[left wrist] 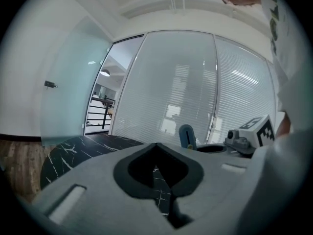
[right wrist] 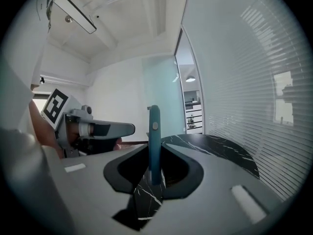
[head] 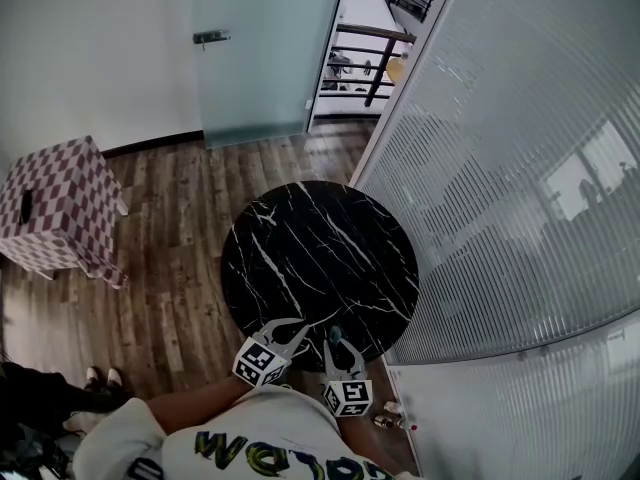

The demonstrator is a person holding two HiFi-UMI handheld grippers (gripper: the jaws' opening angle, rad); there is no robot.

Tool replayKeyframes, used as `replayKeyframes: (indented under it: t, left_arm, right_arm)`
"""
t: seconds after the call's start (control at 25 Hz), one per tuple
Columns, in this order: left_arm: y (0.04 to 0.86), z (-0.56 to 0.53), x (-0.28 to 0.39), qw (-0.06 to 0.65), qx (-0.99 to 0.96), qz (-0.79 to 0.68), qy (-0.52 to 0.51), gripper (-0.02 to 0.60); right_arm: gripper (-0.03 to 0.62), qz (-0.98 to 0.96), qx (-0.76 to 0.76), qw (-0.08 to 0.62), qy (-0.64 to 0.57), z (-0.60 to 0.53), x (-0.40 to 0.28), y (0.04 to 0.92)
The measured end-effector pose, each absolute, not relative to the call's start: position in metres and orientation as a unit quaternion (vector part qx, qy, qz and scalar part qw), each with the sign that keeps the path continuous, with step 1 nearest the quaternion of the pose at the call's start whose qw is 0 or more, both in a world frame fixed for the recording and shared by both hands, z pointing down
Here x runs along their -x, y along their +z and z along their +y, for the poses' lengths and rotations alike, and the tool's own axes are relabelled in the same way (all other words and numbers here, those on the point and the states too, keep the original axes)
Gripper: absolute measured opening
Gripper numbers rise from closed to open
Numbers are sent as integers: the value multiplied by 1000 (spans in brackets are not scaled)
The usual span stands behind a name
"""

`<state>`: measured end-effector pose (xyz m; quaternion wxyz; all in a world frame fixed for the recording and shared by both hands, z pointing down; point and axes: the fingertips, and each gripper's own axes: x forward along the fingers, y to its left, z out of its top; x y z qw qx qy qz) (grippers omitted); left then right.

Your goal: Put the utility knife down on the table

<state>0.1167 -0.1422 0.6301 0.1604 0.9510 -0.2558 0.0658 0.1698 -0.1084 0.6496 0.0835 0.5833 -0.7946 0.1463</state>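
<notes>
Knife point(right wrist: 154, 141) stands upright, clamped in my right claw point(head: 337, 343) over the table's point(head: 320, 238) six-o'clock edge. My left claw point(head: 298, 330), beside it at nine o'clock, is closed and empty. Both point nearly level.

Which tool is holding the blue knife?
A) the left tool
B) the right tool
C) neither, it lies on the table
B: in the right gripper view the blue utility knife stands upright, pinched between the jaws of the right tool, while the left tool is shut with nothing in it.
</notes>
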Motion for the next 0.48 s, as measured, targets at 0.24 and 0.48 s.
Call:
replayKeyframes:
  t: [0.24,0.48]
  left_arm:
    - [654,-147,-116,166,-950,-254,74,0]
    - [678,-148,-119,177,-948,-251,88,0]
  right_arm:
    - [74,-790,-582,98,163,-114,-175,679]
    - [74,-786,-579,118,184,-115,-180,703]
